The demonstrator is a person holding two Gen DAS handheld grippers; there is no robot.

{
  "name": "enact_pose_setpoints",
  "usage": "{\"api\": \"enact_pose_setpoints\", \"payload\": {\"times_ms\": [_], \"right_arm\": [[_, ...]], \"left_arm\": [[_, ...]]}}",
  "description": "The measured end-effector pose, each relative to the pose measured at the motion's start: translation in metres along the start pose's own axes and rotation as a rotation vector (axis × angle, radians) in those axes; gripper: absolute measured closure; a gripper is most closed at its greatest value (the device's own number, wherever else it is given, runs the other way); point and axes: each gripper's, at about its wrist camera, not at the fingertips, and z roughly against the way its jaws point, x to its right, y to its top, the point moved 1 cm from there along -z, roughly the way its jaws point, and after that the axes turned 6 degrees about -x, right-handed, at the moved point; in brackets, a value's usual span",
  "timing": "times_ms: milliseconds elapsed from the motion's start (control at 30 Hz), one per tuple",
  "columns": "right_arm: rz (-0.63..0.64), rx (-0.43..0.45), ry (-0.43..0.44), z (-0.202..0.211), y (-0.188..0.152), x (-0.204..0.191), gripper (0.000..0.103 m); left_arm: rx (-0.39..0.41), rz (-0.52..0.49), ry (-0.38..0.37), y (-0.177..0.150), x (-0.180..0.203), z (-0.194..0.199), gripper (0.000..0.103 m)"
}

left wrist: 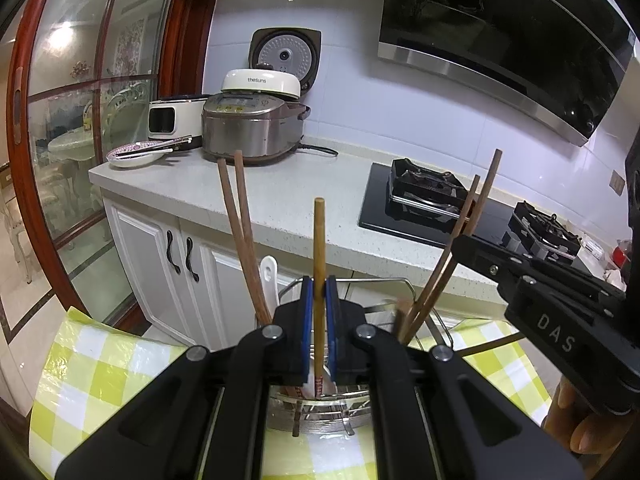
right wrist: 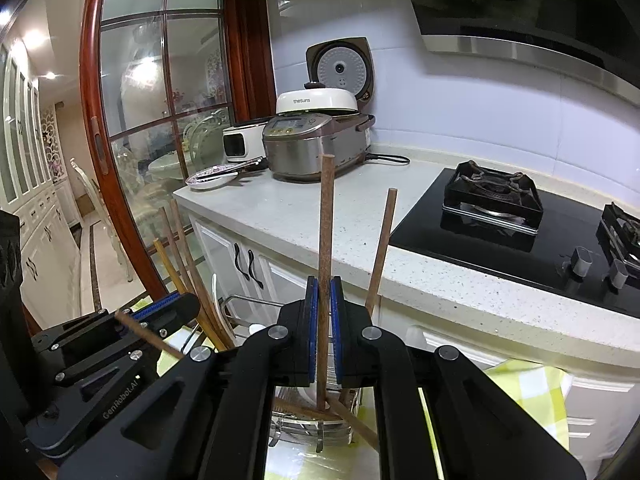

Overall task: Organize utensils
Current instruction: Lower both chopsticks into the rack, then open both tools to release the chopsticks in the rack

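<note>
My left gripper (left wrist: 319,292) is shut on a light bamboo chopstick (left wrist: 319,248) and holds it upright over a metal utensil rack (left wrist: 362,410). My right gripper (right wrist: 324,294) is shut on a dark brown chopstick (right wrist: 325,232), also upright, its lower end inside the rack (right wrist: 310,426). In the left wrist view two dark chopsticks (left wrist: 236,236) and a white spoon handle (left wrist: 269,276) stand in the rack's left part, and two more dark chopsticks (left wrist: 452,248) lean at its right beside the right gripper's body (left wrist: 532,292). The rack stands on a yellow checked cloth (left wrist: 88,364).
A kitchen counter (left wrist: 288,196) lies behind with a rice cooker (left wrist: 252,128), a small white appliance (left wrist: 172,118), a patterned plate (left wrist: 134,156) holding chopsticks, and a black gas hob (left wrist: 436,208). A range hood (left wrist: 500,32) hangs above. A glass sliding door (left wrist: 68,120) is at left.
</note>
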Motion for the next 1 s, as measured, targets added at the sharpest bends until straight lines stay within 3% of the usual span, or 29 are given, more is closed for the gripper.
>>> {"api": "enact_pose_setpoints", "payload": {"times_ms": [233,333,400,467,1000], "right_arm": [[-0.01,-0.012,-0.03,0.001,-0.005,0.003,0.093],[-0.016,-0.01,-0.037,0.004,-0.008,0.005,0.09],[-0.013,-0.002,-0.046,0.008,-0.009,0.004,0.064],[-0.007,0.031,-0.066,0.015,-0.011,0.004,0.047],[-0.068,0.062,-0.107,0.057,-0.037,0.019,0.045]], "left_arm": [[-0.012,0.023,0.003,-0.005,-0.006,0.001,0.096],[-0.014,0.025,0.0,-0.007,-0.008,0.005,0.09],[-0.009,0.03,0.002,-0.009,-0.009,0.009,0.083],[-0.007,0.033,0.001,-0.01,-0.011,0.011,0.081],[0.001,0.075,-0.005,-0.032,-0.02,0.048,0.068]]}}
